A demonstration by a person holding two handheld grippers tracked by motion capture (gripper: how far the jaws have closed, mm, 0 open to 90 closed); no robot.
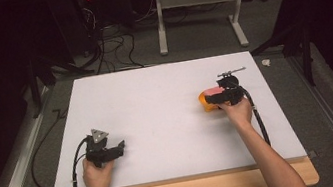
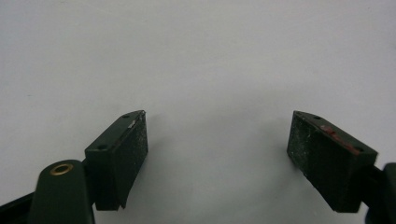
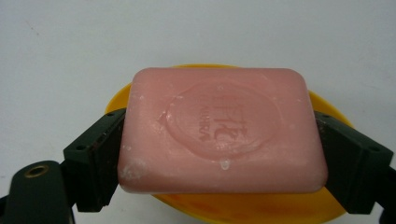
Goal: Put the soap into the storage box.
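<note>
Pink soap (image 3: 223, 135) in right claw (image 3: 219, 154), over yellow dish (image 3: 327, 109)

pink embossed soap bar (image 3: 222, 130) flat above orange dish (image 3: 327, 105)

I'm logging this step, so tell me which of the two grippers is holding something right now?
The right gripper: its jaws press both sides of the pink soap bar over the yellow dish. The left gripper stands open over the bare white table.

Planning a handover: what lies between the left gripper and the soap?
Only bare white board separates the left gripper from the soap, per the high view.
</note>
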